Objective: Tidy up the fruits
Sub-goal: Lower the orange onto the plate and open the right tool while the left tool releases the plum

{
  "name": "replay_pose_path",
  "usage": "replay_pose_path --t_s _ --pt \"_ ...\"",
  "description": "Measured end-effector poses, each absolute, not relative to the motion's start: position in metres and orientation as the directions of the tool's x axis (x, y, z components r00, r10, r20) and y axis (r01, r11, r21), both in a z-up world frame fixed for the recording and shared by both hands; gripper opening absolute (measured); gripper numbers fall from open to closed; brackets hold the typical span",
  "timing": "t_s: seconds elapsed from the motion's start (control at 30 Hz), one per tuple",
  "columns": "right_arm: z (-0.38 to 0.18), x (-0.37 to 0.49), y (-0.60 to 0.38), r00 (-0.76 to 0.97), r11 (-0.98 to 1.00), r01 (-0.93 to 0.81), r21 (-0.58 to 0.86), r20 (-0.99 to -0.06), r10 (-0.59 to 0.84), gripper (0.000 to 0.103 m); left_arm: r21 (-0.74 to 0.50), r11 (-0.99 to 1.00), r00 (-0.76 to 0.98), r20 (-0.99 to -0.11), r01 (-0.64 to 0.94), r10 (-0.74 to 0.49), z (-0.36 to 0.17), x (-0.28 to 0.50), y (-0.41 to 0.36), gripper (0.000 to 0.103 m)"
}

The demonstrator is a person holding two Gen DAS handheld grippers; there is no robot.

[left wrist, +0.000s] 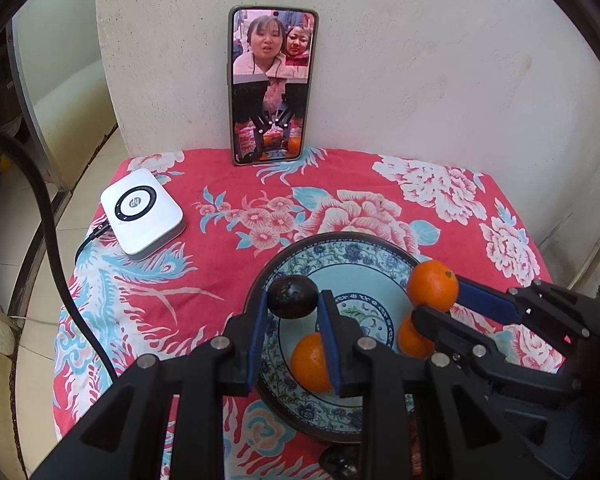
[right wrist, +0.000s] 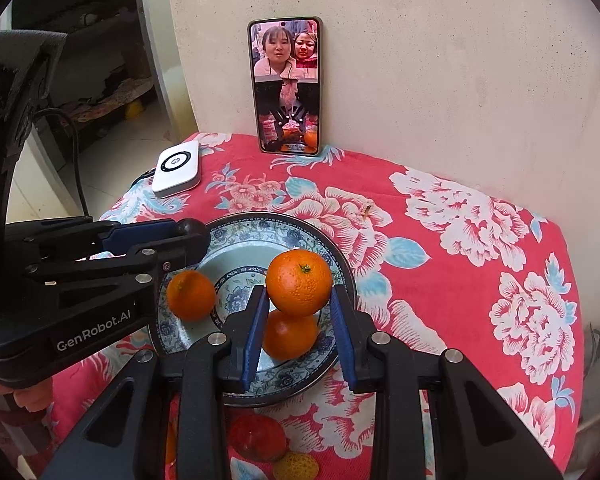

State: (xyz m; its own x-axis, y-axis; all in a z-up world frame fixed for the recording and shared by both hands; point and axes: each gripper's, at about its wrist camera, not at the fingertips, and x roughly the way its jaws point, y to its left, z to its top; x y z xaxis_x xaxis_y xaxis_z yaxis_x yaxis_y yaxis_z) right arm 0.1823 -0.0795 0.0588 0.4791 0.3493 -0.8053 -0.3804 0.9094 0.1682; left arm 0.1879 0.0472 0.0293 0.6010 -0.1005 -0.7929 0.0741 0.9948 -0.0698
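While hidden elsewhere, red fruit (right wrist: 256, 436) shows right.

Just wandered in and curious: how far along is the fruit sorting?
Two oranges already lie in the plate. In hand: the left tongs hold a dark fruit, the right tongs an orange, both over the plate. Left: reddish fruit on the cloth.

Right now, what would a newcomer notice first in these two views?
Two fruits held above the blue patterned plate: the left hand-held gripper pinches a dark fruit, the right hand-held gripper an orange. Two more oranges lie on the plate. Behind, a lit phone leans against the wall.
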Motion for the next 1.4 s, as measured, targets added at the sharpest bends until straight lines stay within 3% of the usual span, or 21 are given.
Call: replay_pose_path --t_s 0.83,1.13,1.4 --pt "0.053 0.193 -0.070 0.474 0.909 -0.386 0.159 -0.811 0.343 0.033 -0.065 0.995 0.584 -0.806 0.077 -0.098 0.014 0.198 0.047 0.027" --pt "0.055 0.193 -0.076 0.491 0.916 -0.367 0.162 -0.803 0.338 0.041 -0.060 0.994 0.581 -0.808 0.087 -0.100 0.016 0.197 0.043 0.027" --pt "0.061 0.189 -0.083 0.502 0.918 -0.356 0.177 -0.792 0.348 0.045 -0.057 0.995 0.586 -0.805 0.080 -0.093 0.021 0.191 0.045 0.038"
